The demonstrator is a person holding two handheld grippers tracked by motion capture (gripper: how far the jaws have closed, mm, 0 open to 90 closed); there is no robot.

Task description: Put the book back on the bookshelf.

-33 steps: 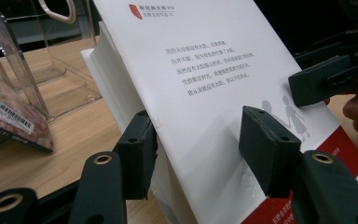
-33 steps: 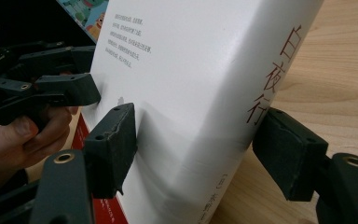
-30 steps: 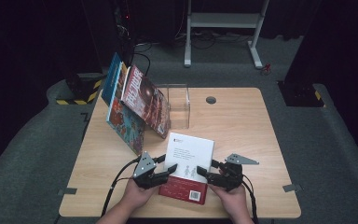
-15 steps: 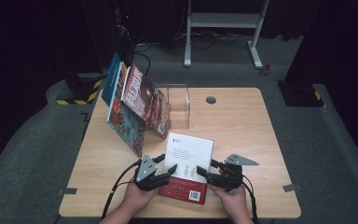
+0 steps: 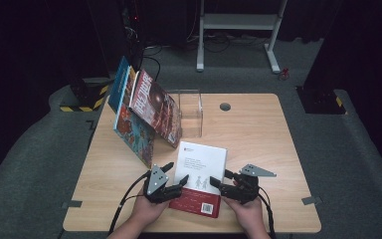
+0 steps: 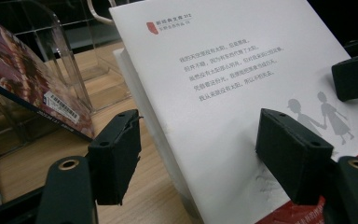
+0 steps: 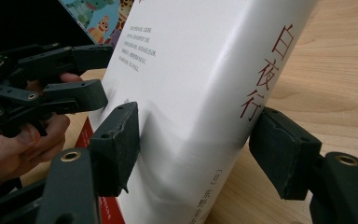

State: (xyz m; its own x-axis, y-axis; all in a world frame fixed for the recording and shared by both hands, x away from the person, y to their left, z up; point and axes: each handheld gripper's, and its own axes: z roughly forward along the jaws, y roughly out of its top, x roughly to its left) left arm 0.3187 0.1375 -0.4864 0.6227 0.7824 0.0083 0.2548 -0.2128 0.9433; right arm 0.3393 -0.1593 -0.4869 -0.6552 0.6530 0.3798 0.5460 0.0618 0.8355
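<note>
Though seemingly ungripped, white book [image 5: 200, 169] lies flat

The desk [image 5: 258, 129] is lit evenly from above and reads bright and warm, while the floor and room beyond its far edge sink into near black. Shadows on the wood are soft and short. The high view is slightly soft, with fine print unreadable. In the left gripper view the white book cover [image 6: 223, 93] is sharp and bright, nearly washed out toward its near corner; the close black jaws are blurred. In the right gripper view the book's spine [image 7: 242, 93] is crisp, the wood behind slightly soft.
</note>
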